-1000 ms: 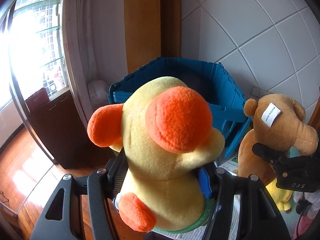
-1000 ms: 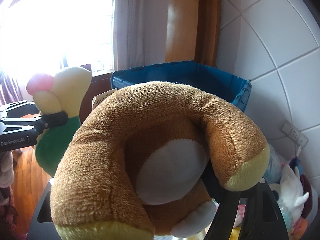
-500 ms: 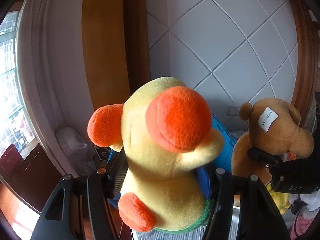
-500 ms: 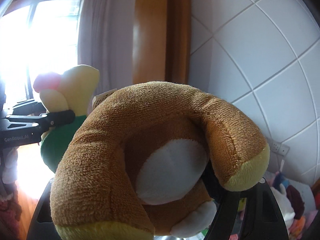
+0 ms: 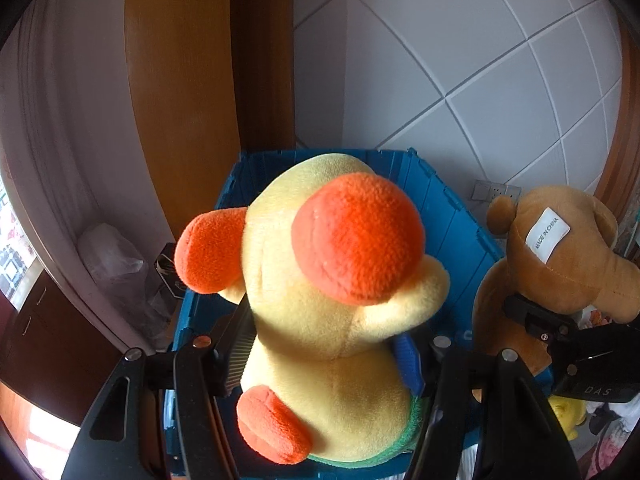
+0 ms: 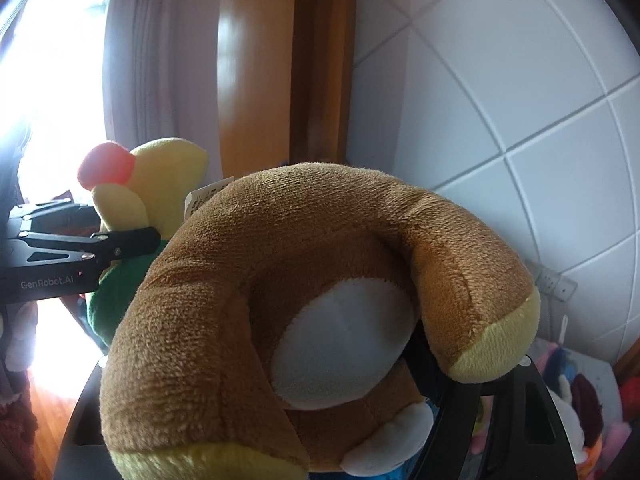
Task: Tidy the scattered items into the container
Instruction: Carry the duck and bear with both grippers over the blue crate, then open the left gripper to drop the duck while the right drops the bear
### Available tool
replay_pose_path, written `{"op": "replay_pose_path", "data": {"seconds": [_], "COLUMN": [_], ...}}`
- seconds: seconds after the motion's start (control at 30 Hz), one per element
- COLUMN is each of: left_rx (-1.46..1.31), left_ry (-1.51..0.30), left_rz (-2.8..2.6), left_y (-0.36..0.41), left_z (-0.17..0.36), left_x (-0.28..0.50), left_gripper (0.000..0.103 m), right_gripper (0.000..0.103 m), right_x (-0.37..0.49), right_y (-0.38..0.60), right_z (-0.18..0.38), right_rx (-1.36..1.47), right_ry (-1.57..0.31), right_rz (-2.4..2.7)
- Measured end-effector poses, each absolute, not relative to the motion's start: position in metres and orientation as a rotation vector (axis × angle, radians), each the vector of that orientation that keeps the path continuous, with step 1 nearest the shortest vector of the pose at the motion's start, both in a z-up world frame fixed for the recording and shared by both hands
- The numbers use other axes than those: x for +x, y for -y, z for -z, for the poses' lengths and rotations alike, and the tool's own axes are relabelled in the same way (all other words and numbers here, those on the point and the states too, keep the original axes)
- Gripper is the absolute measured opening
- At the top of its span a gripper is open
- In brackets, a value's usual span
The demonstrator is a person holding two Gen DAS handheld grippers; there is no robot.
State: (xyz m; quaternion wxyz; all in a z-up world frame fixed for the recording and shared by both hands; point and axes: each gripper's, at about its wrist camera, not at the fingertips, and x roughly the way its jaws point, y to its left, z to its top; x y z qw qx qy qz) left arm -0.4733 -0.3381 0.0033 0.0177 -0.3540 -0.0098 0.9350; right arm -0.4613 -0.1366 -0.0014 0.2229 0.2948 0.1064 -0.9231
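Left gripper (image 5: pixel 328 344) clamped on yellow duck (image 5: pixel 332 312), held above blue crate (image 5: pixel 452 216). Right gripper (image 6: pixel 280 400) closed around brown bear (image 6: pixel 320 280), blocking most of view. Beyond: tiled wall (image 5: pixel 460 60), curtain (image 5: pixel 60 140), toy pile (image 6: pixel 580 400).

Each wrist camera looks forward at close range past its held plush toward the tiled wall (image 5: pixel 500 92), and each catches the other's toy beside it.

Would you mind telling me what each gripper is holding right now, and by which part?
The left gripper clamps the yellow duck plush around its body, below the head. The right gripper grips the brown plush around its lower body.
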Motion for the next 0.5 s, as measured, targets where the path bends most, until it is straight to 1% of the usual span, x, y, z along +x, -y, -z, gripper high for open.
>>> {"op": "replay_pose_path", "data": {"seconds": [0.2, 0.5], "left_rx": [-1.248, -1.346], "left_ry": [0.032, -0.023], "left_rz": [-2.854, -2.820], "left_y": [0.347, 0.340], "left_z": [0.041, 0.074], "left_x": [-0.510, -0.535], "left_gripper": [0.060, 0.060], "right_gripper": [0.078, 0.078], "right_x": [-0.489, -0.498], "right_y": [0.157, 0.170], "right_z": [0.044, 0.070], "right_rx": [0.961, 1.067], "right_ry": [-0.388, -0.458], "right_rz": [2.491, 2.440]}}
